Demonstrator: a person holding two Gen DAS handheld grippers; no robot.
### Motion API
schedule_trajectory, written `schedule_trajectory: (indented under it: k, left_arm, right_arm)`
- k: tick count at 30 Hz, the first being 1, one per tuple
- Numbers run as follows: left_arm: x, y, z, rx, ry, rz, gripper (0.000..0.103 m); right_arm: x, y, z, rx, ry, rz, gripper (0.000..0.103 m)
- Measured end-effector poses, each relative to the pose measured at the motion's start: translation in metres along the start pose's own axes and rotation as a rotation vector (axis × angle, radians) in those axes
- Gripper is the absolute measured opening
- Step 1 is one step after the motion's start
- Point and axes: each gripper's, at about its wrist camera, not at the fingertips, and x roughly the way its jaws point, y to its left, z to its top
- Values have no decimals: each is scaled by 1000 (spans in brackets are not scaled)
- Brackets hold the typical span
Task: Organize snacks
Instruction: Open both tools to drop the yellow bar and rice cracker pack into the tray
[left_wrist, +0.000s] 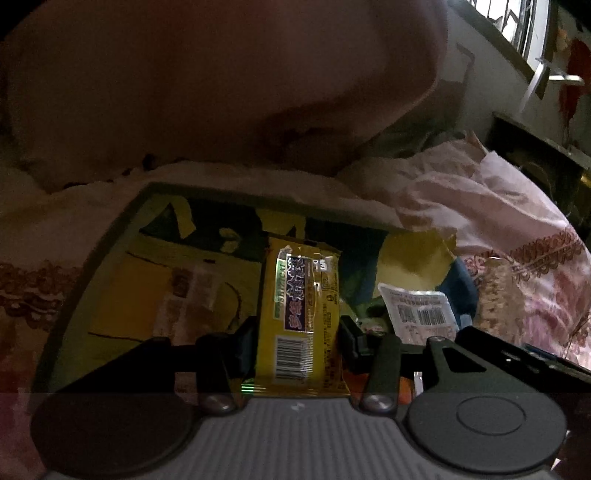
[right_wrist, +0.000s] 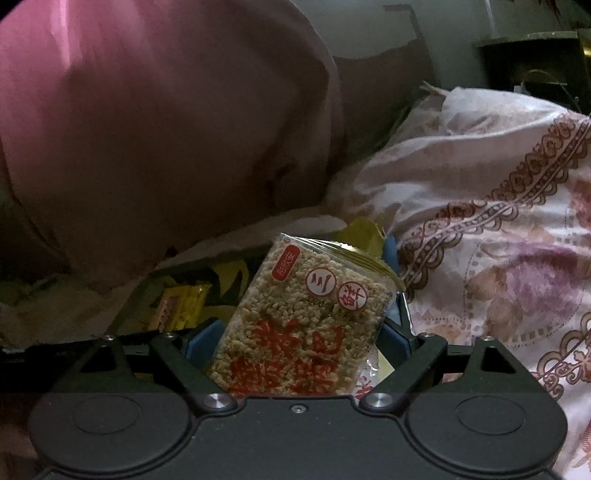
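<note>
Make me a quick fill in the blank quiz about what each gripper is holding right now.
1. The left gripper is shut on a ____ snack packet.
2. The right gripper holds a clear packet of puffed rice cake with ____ lettering.
3. Both packets are held above a yellow-patterned ____.

Missing words: yellow; red; box

Pink pillow (right_wrist: 166, 122) above rumpled floral bedding (right_wrist: 498, 240); barred window (left_wrist: 524, 26) and dark shelf (right_wrist: 535, 66) behind.

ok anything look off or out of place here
Nothing is spilled or torn. The left gripper holds a yellow snack packet and the right gripper a rice cracker pack, above the yellow box on the floral bedding.
</note>
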Motion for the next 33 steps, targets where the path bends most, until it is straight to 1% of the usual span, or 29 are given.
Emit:
schedule_trajectory:
  k: [5, 9, 12, 14, 19, 23, 25, 27, 29, 30, 32, 33]
  left_arm:
    - [6, -4, -3, 19, 24, 1, 50]
    - [10, 1, -5, -5, 47, -2, 51]
    - [16, 8, -5, -51, 79, -7, 51]
    - [18, 12, -7, -70, 81, -2, 51]
    - [19, 12, -6, -60, 89, 12, 52]
    - [16, 16, -3, -95, 99, 13, 53]
    - [14, 17, 0, -112, 102, 8, 54]
    - [10, 17, 3, -117, 94, 2, 57]
    - [4, 14, 6, -107, 81, 0, 63]
    - [1, 13, 8, -101, 73, -2, 65]
    - [-8, 9, 13, -89, 54, -5, 73]
    - [-12, 7, 15, -84, 43, -4, 75]
  right_arm:
    - [13, -6, -7, 4, 48, -12, 89]
    - [19, -5, -14, -21, 64, -27, 90]
    - [23, -7, -16, -16, 79, -37, 90]
    - [23, -6, -16, -30, 79, -38, 90]
    - [24, -5, -18, -59, 82, -46, 89]
    - [22, -4, -18, -72, 82, -45, 89]
    - [19, -3, -17, -84, 71, -51, 93]
    - [15, -3, -15, -93, 55, -54, 95]
    - [11, -4, -12, -90, 46, -51, 97]
    - [9, -4, -10, -87, 39, -49, 99]
    - [3, -4, -5, -83, 25, -49, 102]
    - [0, -4, -3, -83, 19, -51, 102]
